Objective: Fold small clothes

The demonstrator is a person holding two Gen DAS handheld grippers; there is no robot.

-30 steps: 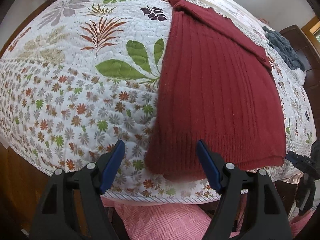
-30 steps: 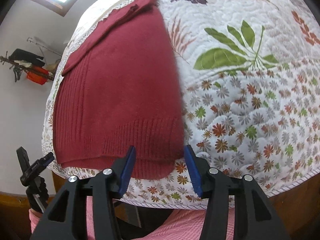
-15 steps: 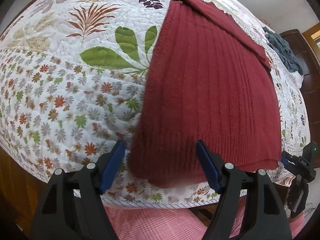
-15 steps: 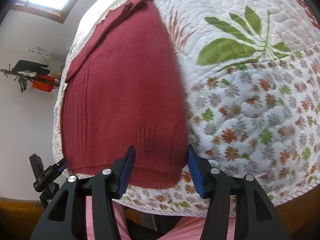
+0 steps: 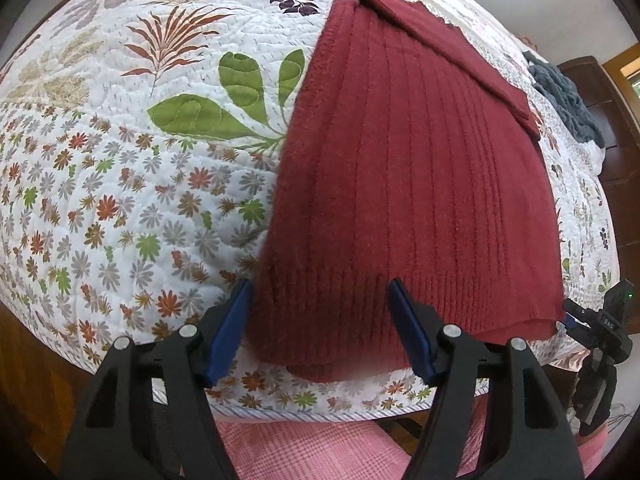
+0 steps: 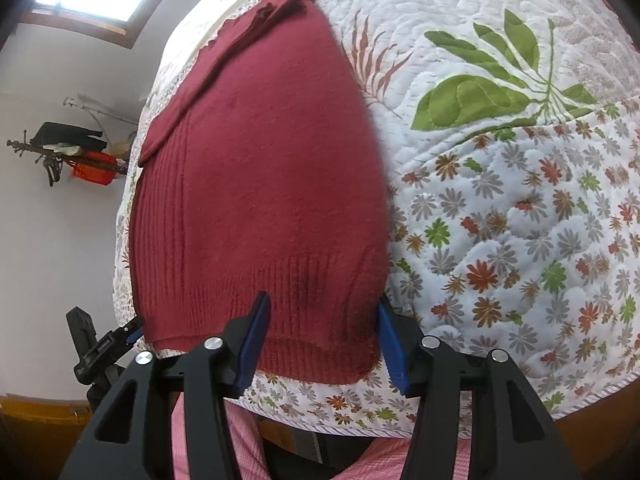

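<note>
Red sweater: a dark red ribbed knit sweater (image 5: 416, 184) lies flat on the bed, its ribbed hem at the bed's near edge and its far end reaching toward the far edge; one sleeve is folded diagonally across the far end.
Bed: covered with a white quilt (image 5: 132, 184) printed with small flowers and large green leaves; the sweater takes the right part of it in the left wrist view and the left part in the right wrist view.
Left hand-held gripper: left hand-held gripper (image 5: 320, 332) has its blue-padded fingers spread wide, one on each side of the sweater's near left hem corner; the knit sits between them unpinched.
Right hand-held gripper: right hand-held gripper (image 6: 324, 344) is likewise spread, straddling the near right hem corner, with the right finger just at the sweater's side edge and nothing squeezed.
Hem: slightly bunched and rounded over the bed's near edge between both sets of fingers.
Grey-blue garment: a crumpled grey-blue garment (image 5: 564, 100) lies at the bed's far right corner, well apart from the sweater.
Person: pink checked clothing (image 5: 320, 448) shows below the near edge of the bed.
</note>
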